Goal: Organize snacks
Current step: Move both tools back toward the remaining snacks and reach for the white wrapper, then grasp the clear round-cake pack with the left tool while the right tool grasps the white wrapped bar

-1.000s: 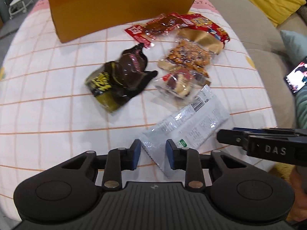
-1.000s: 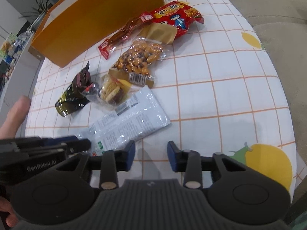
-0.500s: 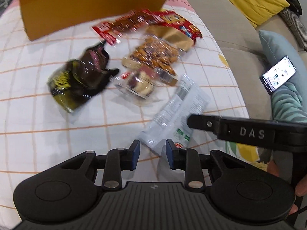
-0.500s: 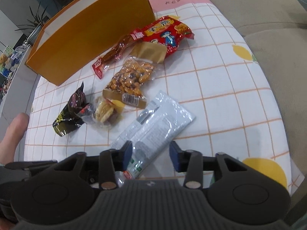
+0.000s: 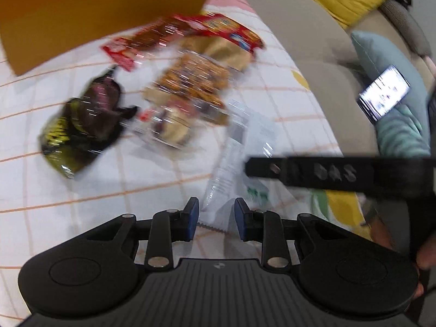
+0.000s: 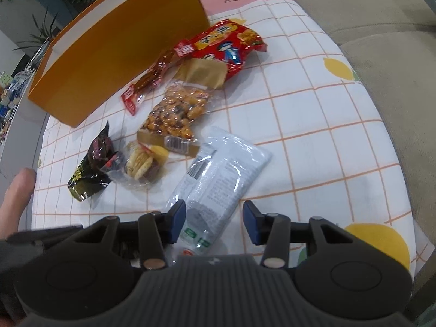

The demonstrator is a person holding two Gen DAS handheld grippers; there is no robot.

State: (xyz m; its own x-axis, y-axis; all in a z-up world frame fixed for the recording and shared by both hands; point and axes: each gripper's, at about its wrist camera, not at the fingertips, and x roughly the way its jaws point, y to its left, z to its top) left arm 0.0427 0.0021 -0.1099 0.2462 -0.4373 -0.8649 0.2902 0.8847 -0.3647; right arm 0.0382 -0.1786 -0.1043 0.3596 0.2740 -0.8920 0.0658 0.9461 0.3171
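Several snack packets lie on a checked tablecloth (image 6: 313, 125): a silver-white packet (image 6: 218, 174), a clear pack of crackers (image 6: 141, 163), a bag of nuts (image 6: 174, 114), a black-and-yellow packet (image 6: 92, 166), a long red stick pack (image 6: 152, 79) and a red bag (image 6: 226, 46). My right gripper (image 6: 214, 218) is open, its jaws on either side of the silver-white packet's near end. My left gripper (image 5: 215, 215) is open just above the same packet's corner (image 5: 237, 163). The right gripper's finger (image 5: 327, 171) crosses the left wrist view, which is blurred.
An orange cardboard box (image 6: 114, 57) stands at the back of the table, behind the snacks. A beige sofa (image 6: 381, 41) runs along the right, with a teal cushion and a lit phone (image 5: 384, 95) on it. A person's thumb (image 6: 16, 190) shows at left.
My right gripper has moved left and forward until it straddles the silver-white packet's near end. My left gripper has swung right, and the snacks have slid left in its view.
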